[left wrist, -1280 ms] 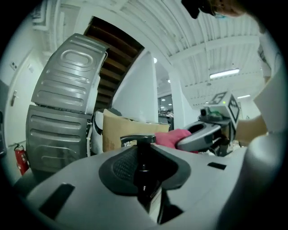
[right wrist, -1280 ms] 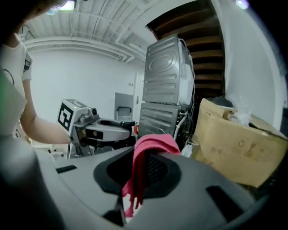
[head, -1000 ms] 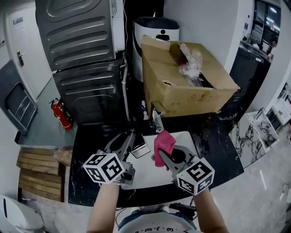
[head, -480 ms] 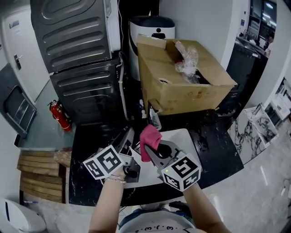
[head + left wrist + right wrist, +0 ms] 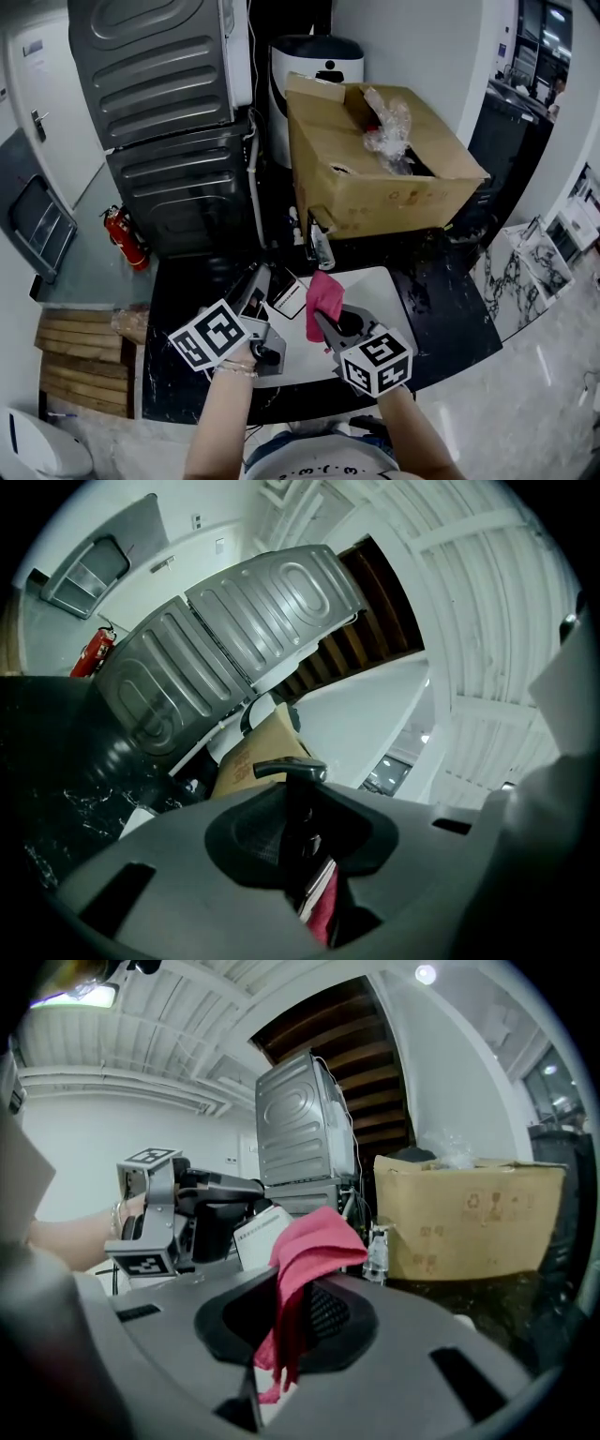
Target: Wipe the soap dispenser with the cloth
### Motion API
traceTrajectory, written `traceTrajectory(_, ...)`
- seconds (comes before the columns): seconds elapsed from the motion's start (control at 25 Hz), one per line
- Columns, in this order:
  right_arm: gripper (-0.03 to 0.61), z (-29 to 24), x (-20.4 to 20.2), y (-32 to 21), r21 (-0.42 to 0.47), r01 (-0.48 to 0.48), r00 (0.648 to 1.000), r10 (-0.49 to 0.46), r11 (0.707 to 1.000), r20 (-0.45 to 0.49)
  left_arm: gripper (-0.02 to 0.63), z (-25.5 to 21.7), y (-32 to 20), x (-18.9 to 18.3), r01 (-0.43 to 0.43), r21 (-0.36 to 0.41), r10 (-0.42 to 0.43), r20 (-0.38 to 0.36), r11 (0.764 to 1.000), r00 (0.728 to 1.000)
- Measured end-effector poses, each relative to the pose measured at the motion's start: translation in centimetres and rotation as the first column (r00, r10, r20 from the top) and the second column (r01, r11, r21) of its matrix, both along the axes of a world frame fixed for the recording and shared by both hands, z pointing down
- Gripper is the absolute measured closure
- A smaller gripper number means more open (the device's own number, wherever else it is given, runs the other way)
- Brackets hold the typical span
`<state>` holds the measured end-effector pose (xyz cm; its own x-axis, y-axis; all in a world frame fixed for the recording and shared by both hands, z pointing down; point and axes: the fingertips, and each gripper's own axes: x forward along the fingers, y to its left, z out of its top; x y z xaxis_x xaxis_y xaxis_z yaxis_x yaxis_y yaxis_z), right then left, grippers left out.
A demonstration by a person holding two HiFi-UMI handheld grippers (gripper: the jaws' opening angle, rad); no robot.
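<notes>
A soap dispenser [image 5: 290, 294], dark with a white label, is held over the white tabletop [image 5: 380, 292]; my left gripper [image 5: 266, 284] is shut on it. In the left gripper view its black pump head [image 5: 292, 771] stands between the jaws. My right gripper [image 5: 325, 321] is shut on a pink cloth [image 5: 324, 302], which hangs just right of the dispenser. The right gripper view has the cloth [image 5: 314, 1241] draped over the jaws, with the left gripper [image 5: 202, 1218] and the dispenser's label [image 5: 263, 1233] close behind it. Whether cloth and dispenser touch I cannot tell.
A large open cardboard box [image 5: 375, 169] stands on the black marble counter [image 5: 450, 300] behind the tabletop, with a small clear bottle [image 5: 320, 247] in front of it. A dark appliance [image 5: 169, 122], a white bin [image 5: 314, 61] and a fire extinguisher [image 5: 126, 235] lie beyond.
My right gripper with the cloth swung left toward the dispenser, then sank a little. My left gripper rolled with the dispenser in it and stayed in place.
</notes>
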<state>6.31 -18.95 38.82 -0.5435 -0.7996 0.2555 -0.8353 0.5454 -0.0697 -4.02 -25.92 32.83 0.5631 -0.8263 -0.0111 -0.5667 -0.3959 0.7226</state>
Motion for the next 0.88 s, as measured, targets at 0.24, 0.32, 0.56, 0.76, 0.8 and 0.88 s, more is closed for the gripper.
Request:
traceTrajectory(0.24,0.529,-3.2,-0.9,1.0,0.094,0.030,0.997,-0.037,0.995,0.072,0.522,0.7,-0.6,-0.4,0.028,-0.033,-0.028,-0.009,0.999,1.000)
traceTrajectory(0.32,0.529,-4.4,-2.4,1.3,0.134,0.088,0.992,-0.099,0.987,0.080,0.522,1.0,-0.6,-0.1,0.028,-0.046,-0.029,-0.004,0.999,1.000)
traceTrajectory(0.56,0.529,-4.2,-5.2,0.5,0.135,0.156,0.985,-0.165,0.978,0.051,0.522,0.9,0.1,1.2,-0.005,-0.062,0.004,-0.011,0.998,1.000)
traceTrajectory(0.76,0.529,-3.3,-6.0,0.8,0.099,0.205,0.977,-0.210,0.974,0.043,0.520,1.3,0.1,0.9,0.003,-0.084,-0.005,-0.019,0.997,1.000)
traceTrajectory(0.8,0.529,-3.1,-5.8,0.8,0.093,0.201,0.978,-0.206,0.975,0.038,0.520,1.2,0.1,0.8,0.004,-0.084,-0.006,-0.024,0.996,1.000)
traceTrajectory(0.88,0.529,-2.3,-5.1,0.7,0.070,0.181,0.983,-0.182,0.981,0.017,0.520,1.0,0.1,0.4,0.006,-0.071,-0.008,-0.037,0.997,0.999)
